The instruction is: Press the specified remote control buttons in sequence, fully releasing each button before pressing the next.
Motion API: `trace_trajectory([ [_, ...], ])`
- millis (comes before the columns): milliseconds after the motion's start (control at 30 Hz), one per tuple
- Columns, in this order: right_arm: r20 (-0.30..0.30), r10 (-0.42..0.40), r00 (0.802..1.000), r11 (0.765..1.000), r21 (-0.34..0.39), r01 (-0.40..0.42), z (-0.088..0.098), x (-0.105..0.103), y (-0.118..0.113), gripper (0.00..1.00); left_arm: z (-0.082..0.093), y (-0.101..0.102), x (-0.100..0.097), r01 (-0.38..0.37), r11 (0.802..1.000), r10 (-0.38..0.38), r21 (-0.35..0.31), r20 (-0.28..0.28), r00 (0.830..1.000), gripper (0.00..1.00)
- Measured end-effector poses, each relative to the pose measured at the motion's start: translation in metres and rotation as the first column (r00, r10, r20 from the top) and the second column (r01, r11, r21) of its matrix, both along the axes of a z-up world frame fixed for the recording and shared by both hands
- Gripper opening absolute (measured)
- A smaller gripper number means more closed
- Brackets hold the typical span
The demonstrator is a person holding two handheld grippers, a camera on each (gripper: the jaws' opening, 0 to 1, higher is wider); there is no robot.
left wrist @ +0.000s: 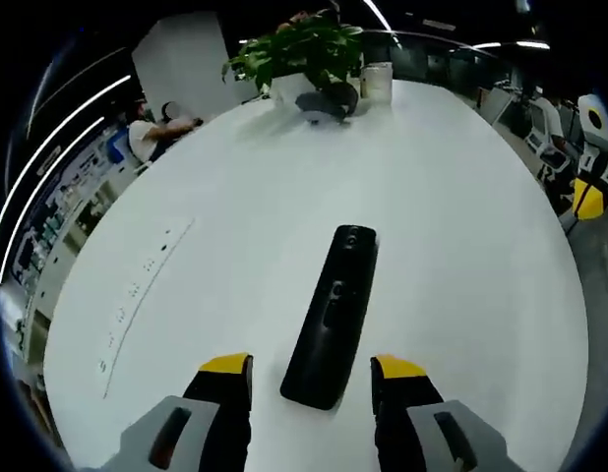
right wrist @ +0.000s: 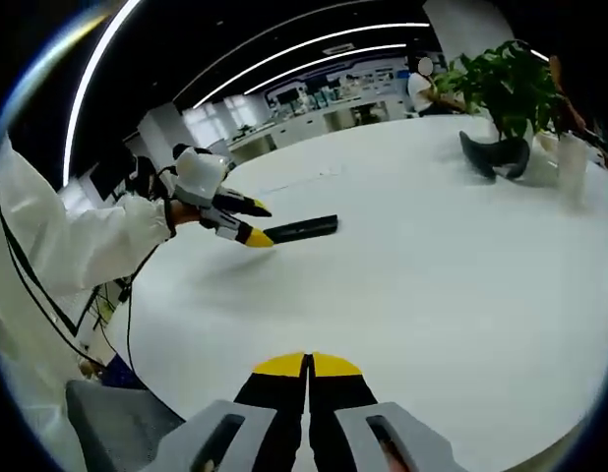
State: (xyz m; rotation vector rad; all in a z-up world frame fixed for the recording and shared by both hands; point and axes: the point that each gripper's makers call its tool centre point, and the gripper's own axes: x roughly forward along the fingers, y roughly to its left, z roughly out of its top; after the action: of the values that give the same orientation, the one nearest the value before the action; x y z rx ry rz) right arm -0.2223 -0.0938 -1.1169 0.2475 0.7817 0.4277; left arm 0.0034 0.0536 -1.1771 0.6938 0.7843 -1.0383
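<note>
A long black remote control [left wrist: 334, 315] lies on the white table [left wrist: 452, 226], its near end between the yellow-tipped jaws of my left gripper [left wrist: 312, 367], which stands open around it without touching. In the right gripper view the same remote [right wrist: 302, 229] lies far off, with the left gripper [right wrist: 253, 223] held by a white-sleeved arm at its end. My right gripper [right wrist: 307, 365] is shut with nothing in it, low over the near part of the table [right wrist: 432, 295].
A potted plant [left wrist: 304, 54] with a dark curved object [left wrist: 327, 102] and a white cup [left wrist: 377, 81] stands at the table's far end. A flush socket strip [left wrist: 137, 295] runs along the left. A person sits beyond the table; chairs stand at the right.
</note>
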Motion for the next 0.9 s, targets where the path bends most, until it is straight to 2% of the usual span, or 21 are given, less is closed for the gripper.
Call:
trace_trajectory([
  [200, -0.006, -0.006, 1.0, 1.0, 0.001, 0.006, 0.0, -0.001, -0.002, 0.0, -0.01, 0.004, -0.007, 0.054, 0.997, -0.047, 0.059, -0.116, 0.992, 0.42],
  [300, 0.0, -0.006, 1.0, 1.0, -0.002, 0.006, 0.002, 0.0, -0.002, 0.0, -0.013, 0.006, -0.006, 0.075, 0.994, -0.066, 0.076, -0.121, 0.991, 0.4],
  [400, -0.004, -0.006, 1.0, 1.0, 0.001, 0.006, 0.003, 0.0, -0.002, 0.0, -0.012, 0.005, -0.009, 0.074, 0.995, -0.062, 0.062, -0.175, 0.983, 0.34],
  [600, 0.0, -0.003, 1.0, 1.0, 0.001, 0.003, 0.006, 0.0, -0.001, 0.0, -0.013, 0.006, -0.008, 0.12, 0.99, -0.105, 0.079, -0.17, 0.98, 0.29],
  [667, 0.004, -0.001, 1.0, 1.0, 0.001, 0.001, 0.007, -0.001, 0.001, 0.0, -0.013, 0.007, -0.007, 0.13, 0.988, -0.115, 0.084, -0.167, 0.979, 0.23],
  [900, 0.013, 0.0, 1.0, 1.0, 0.014, 0.0, 0.013, -0.005, 0.006, 0.0, -0.013, 0.007, -0.012, 0.192, 0.975, -0.172, 0.11, -0.17, 0.97, 0.22],
])
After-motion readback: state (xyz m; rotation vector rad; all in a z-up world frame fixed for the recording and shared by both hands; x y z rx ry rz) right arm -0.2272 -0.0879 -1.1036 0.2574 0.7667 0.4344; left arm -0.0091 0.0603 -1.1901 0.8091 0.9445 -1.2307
